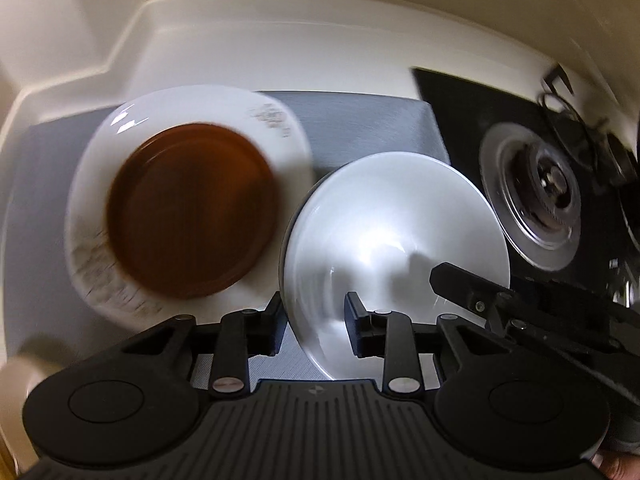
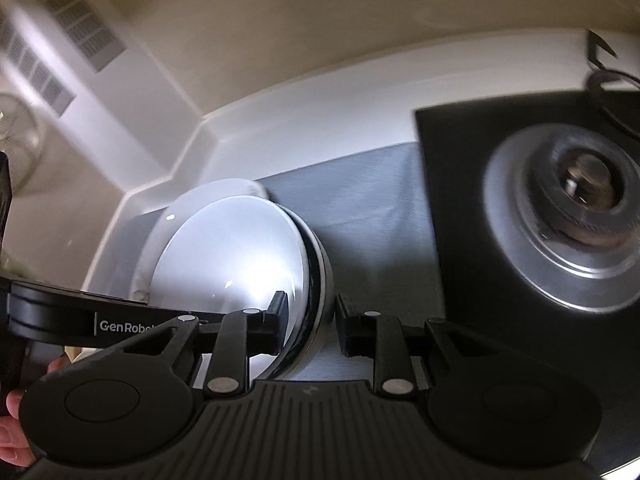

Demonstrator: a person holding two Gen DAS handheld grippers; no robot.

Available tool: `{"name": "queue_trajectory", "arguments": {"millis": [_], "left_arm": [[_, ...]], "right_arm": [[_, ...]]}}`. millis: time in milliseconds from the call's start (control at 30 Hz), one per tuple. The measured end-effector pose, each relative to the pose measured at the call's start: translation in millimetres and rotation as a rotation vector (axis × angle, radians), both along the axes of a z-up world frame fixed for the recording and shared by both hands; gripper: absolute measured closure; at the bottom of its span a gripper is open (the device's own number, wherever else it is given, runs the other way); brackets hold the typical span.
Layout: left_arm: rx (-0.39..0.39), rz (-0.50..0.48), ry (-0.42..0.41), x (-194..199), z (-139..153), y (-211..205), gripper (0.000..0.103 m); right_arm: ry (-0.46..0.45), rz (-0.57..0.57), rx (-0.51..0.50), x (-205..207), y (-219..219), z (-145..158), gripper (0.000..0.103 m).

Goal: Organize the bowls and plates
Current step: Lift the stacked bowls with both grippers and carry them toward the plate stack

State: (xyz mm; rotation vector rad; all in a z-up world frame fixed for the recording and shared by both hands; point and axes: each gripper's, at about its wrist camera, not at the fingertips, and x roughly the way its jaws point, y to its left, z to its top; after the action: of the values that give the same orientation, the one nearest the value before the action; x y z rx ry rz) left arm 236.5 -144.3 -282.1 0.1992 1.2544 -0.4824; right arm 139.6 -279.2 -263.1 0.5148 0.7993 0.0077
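A white bowl (image 1: 392,216) hangs tilted over the grey mat (image 1: 368,128). My left gripper (image 1: 316,320) is shut on its near rim, one finger outside the wall and one inside. From the right, a finger of my right gripper (image 1: 456,284) reaches into the bowl. In the right wrist view my right gripper (image 2: 312,320) is shut on the bowl's (image 2: 240,256) wall, which shows a dark band and a grey outside. Left of the bowl a brown plate (image 1: 192,208) lies on a white patterned plate (image 1: 280,120); the bowl mostly hides that plate (image 2: 224,190) in the right wrist view.
A black cooktop (image 2: 460,200) with a round gas burner (image 1: 536,196) (image 2: 572,216) lies just right of the mat. A white counter ledge (image 1: 240,40) and cream wall close off the back and left. A person's fingers (image 2: 12,432) hold the left gripper's body (image 2: 80,312).
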Motion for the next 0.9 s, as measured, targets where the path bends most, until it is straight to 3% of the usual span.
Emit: {"name": "queue_trajectory", "arguments": {"millis": [200, 600, 900], "left_arm": [[-0.005, 0.119, 0.002, 0, 16, 48, 0.07], [0.002, 0.364, 0.003, -6, 33, 174, 0.07], [0.033, 0.45, 0.01, -5, 48, 250, 0.07]], "right_arm": [[0.0, 0.114, -0.016, 20, 38, 16, 0.076], [0.024, 0.351, -0.019, 56, 155, 31, 0.076], [0.035, 0.45, 0.019, 69, 228, 40, 0.075]]}}
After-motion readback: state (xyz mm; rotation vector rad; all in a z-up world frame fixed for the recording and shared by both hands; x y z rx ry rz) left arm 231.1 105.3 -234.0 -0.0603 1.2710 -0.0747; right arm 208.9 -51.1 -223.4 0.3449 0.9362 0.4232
